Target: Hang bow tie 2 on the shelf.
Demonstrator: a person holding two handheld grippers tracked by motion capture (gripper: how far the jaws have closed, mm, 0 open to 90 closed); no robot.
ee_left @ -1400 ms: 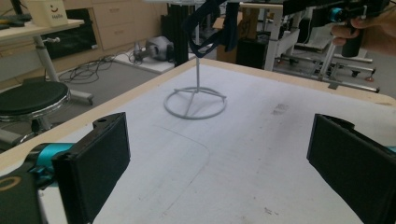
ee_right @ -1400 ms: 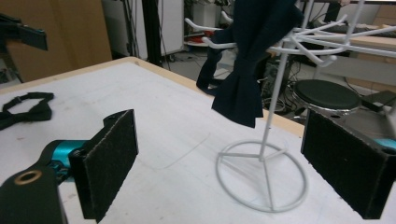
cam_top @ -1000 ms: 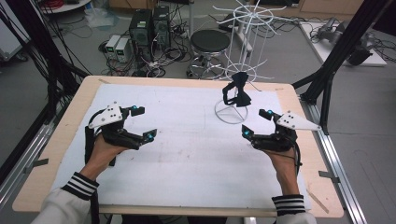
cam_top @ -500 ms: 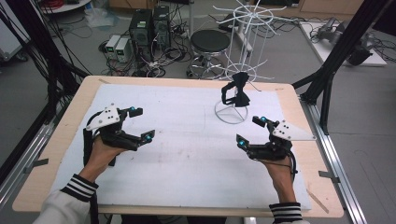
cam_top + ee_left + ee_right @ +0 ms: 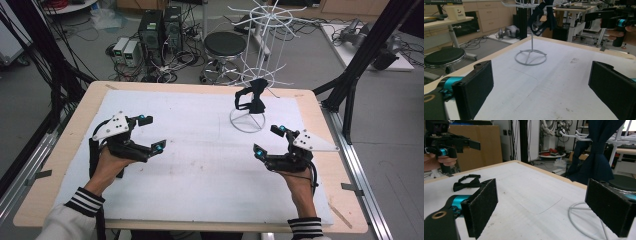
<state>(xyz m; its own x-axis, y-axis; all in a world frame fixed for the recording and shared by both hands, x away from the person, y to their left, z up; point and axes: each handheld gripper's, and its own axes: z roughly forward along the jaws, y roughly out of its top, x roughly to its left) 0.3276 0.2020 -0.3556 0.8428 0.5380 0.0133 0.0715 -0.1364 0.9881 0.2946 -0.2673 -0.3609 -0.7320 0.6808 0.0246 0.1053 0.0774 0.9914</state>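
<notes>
High view. The left gripper [image 5: 150, 134] sits at the left centre of the frame, above the white mat [image 5: 200, 165] that covers the worktop [image 5: 65, 150]. Its fingers [image 5: 159, 146] are spread wide and released, holding nothing and touching nothing. The right gripper [image 5: 267, 139] sits at the right centre of the frame; its fingers [image 5: 259, 151] are likewise spread wide, empty and clear of the mat.

The white wire stand [image 5: 248, 120] rests on the mat at upper centre right, with a dark bow tie [image 5: 251, 96] hanging on it. The stand lies just above and left of the right gripper in the frame, near it but apart, and well apart from the left gripper.

Left gripper view. The two black padded fingers [image 5: 477, 87] rise at the lower left and lower right corners, with bare mat between them. The stand [image 5: 531, 57] stands at upper centre, beyond the fingers, the bow tie [image 5: 543, 17] hanging at the top edge.

Right gripper view. The padded fingers [image 5: 482, 206] are far apart. The ring base of the stand [image 5: 584, 220] lies at lower right, just beside the right-hand finger; the hanging bow tie [image 5: 596, 157] fills the upper right. A second bow tie [image 5: 467, 182] lies flat on the mat at left centre, beyond the left-hand finger.
</notes>
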